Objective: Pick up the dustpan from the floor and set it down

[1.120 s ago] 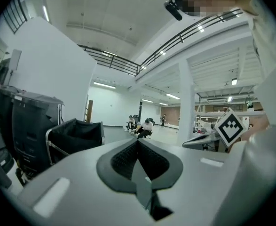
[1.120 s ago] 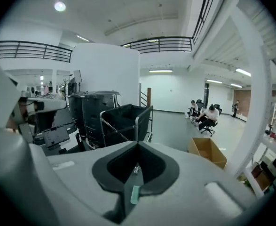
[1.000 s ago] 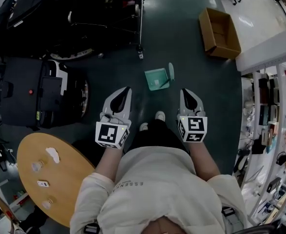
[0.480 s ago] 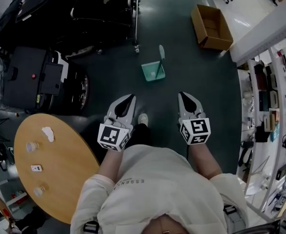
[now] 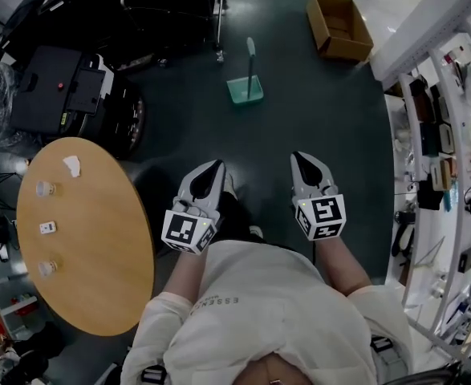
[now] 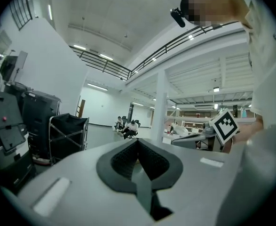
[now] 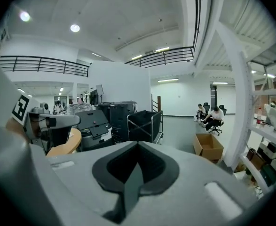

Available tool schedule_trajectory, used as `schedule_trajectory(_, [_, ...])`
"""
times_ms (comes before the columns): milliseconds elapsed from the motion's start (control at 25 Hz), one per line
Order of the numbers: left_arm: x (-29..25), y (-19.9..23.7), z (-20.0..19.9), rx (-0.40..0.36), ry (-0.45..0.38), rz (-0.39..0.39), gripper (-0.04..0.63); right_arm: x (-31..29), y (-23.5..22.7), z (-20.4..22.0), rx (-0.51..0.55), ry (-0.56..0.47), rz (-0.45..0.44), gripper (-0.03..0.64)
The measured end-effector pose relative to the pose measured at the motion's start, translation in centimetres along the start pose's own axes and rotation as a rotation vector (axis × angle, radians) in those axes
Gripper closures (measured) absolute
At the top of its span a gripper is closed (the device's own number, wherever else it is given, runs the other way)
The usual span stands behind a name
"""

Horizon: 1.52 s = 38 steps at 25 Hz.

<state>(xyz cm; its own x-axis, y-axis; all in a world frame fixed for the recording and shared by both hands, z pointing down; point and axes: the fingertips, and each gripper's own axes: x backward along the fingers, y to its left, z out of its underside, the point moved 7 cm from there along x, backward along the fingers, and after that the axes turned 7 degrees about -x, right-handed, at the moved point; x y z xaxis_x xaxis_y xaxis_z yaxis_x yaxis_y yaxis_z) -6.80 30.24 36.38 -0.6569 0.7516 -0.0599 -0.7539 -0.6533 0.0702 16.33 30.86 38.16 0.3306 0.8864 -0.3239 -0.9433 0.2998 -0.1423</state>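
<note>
The teal dustpan (image 5: 245, 87) stands on the dark floor with its long handle upright, far ahead of both grippers. In the head view my left gripper (image 5: 211, 169) and right gripper (image 5: 303, 160) are held side by side in front of the person's body, well short of the dustpan. Both are shut with nothing between their jaws. The left gripper view shows its gripper (image 6: 138, 142) pointing level across the hall. In the right gripper view that gripper (image 7: 138, 146) is tipped slightly down. The dustpan appears in neither gripper view.
A round wooden table (image 5: 83, 239) with small items stands close on the left. Black machines and a cart (image 5: 66, 87) fill the far left. A cardboard box (image 5: 339, 26) lies beyond the dustpan at right. Shelving (image 5: 444, 135) lines the right side. Seated people (image 7: 215, 117) are far off.
The dustpan has slid up and away in the head view, now farther from both grippers. The round table has come further into view. Both grippers stayed shut and side by side.
</note>
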Motion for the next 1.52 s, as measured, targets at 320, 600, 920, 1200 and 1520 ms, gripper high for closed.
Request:
schedule_trajectory(320, [4.4, -4.0, 0.0, -0.023, 0.011, 0.002, 0.577, 5.1, 2.5, 1.3, -0.004, -0.025, -0.024, 0.627])
schedule_trajectory(600, [4.9, -4.5, -0.7, -0.041, 0.003, 0.024, 0.577, 6.1, 3.2, 1.4, -0.009, -0.032, -0.011, 0.627])
schedule_trajectory(920, [5.1, -3.6, -1.4, -0.052, 0.001, 0.003, 0.577, 6.4, 3.7, -0.6, -0.012, -0.079, -0.026, 0.627])
schedule_trajectory(1200, [4.7, -2.9, -1.2, -0.037, 0.007, -0.008, 0.577, 5.3, 4.0, -0.8, 0.004, -0.071, -0.037, 0.627])
schedule_trajectory(1520, [4.1, -2.4, -0.9, -0.031, 0.013, -0.007, 0.577, 4.6, 3.9, -1.5, 0.003, -0.074, -0.039, 0.627])
